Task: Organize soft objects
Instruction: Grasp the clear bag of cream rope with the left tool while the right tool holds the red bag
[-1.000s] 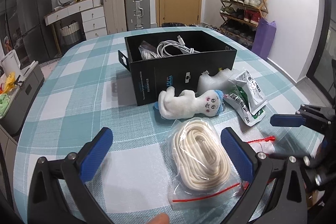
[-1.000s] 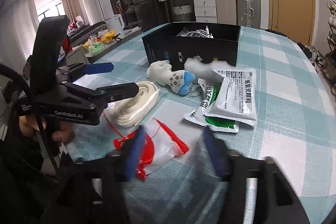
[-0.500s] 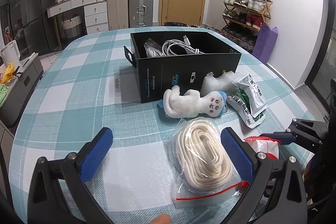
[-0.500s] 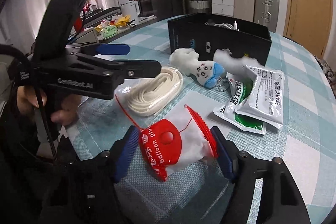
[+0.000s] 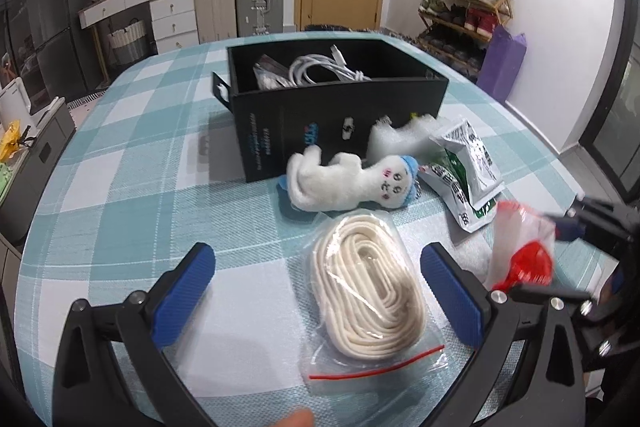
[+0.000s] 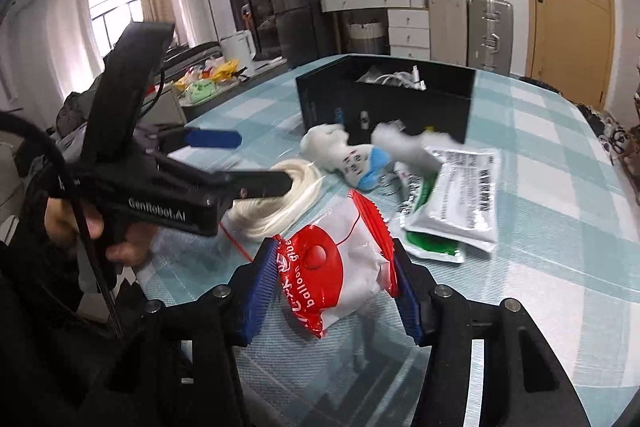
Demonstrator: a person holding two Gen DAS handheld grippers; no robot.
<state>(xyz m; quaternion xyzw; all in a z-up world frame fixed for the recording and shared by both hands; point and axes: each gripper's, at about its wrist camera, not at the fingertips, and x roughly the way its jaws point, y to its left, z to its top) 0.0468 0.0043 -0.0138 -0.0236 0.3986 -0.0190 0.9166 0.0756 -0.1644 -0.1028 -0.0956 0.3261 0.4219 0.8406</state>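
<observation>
The right gripper [image 6: 334,285] jaws, just closing, clamped the red-and-white balloon packet [image 6: 332,279]; the left gripper [image 5: 320,301] jaws stood apart over the bagged rope [image 5: 370,295].

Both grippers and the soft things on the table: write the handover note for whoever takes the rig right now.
Right gripper: jaws have just been closing, now pressing the red-and-white balloon packet on both sides.
Left gripper: open, nothing gripped, poised over the bagged cream rope.
On the checked tablecloth in front of the black box: white plush toy, white foam piece, green-and-white sachets.
Done: the box holds white cables and a small bag.
Left: packet, rope, plush, foam and sachets are all outside the box.
</observation>
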